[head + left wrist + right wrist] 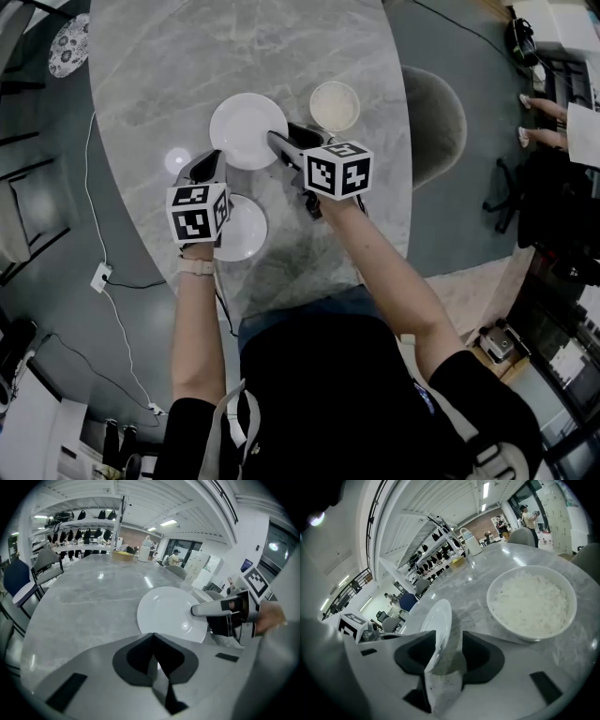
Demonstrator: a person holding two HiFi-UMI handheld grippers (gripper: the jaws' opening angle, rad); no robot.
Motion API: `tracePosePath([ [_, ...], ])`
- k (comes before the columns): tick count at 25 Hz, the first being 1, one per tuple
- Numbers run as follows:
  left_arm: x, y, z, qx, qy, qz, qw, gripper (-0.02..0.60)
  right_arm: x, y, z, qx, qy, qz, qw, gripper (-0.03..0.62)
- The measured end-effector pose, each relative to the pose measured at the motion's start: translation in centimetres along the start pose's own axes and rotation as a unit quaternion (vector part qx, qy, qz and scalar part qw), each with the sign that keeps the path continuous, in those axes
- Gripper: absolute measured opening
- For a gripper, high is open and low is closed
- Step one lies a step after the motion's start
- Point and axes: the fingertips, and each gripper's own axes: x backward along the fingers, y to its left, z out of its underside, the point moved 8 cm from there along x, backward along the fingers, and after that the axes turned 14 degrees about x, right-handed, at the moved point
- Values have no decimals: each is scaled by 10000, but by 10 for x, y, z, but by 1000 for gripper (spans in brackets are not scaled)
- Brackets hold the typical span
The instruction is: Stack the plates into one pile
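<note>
Two white plates lie apart on the marble table [169, 56]. The far plate [242, 127] [164, 613] [439, 617] has its right rim between the jaws of my right gripper [281, 134] [447, 637]. The rim lies along one jaw, and bare table shows in the gap to the other. In the left gripper view one right finger [206, 609] rests over the rim. The near plate [247, 231] lies partly under my left gripper's body. My left gripper [213, 157] [152, 635] hovers left of the far plate, jaws together, holding nothing.
A white bowl [335, 105] [532, 602] with pale grainy filling stands just right of the far plate, close to my right gripper. A grey chair [436, 122] sits at the table's right edge. A white cable and socket [100, 277] lie on the floor at left.
</note>
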Motion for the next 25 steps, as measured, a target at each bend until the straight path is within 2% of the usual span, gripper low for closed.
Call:
tracePosePath([
  [6,0,2,0,36,26,78,10000,8,-1,9,1,37,3,-63,10000,77],
  [10,4,4,4,17,62,-33,10000,8,2,12,0,-47,-132,-88,9999,60],
  [15,19,11,7,148,-100,-51,9998,8,8,17,-5,-370,-367,-229,9984,31],
  [25,54,15,17,289,-189,-33,9994,8,22,36,-8,-402,-452,-260,9978,28],
])
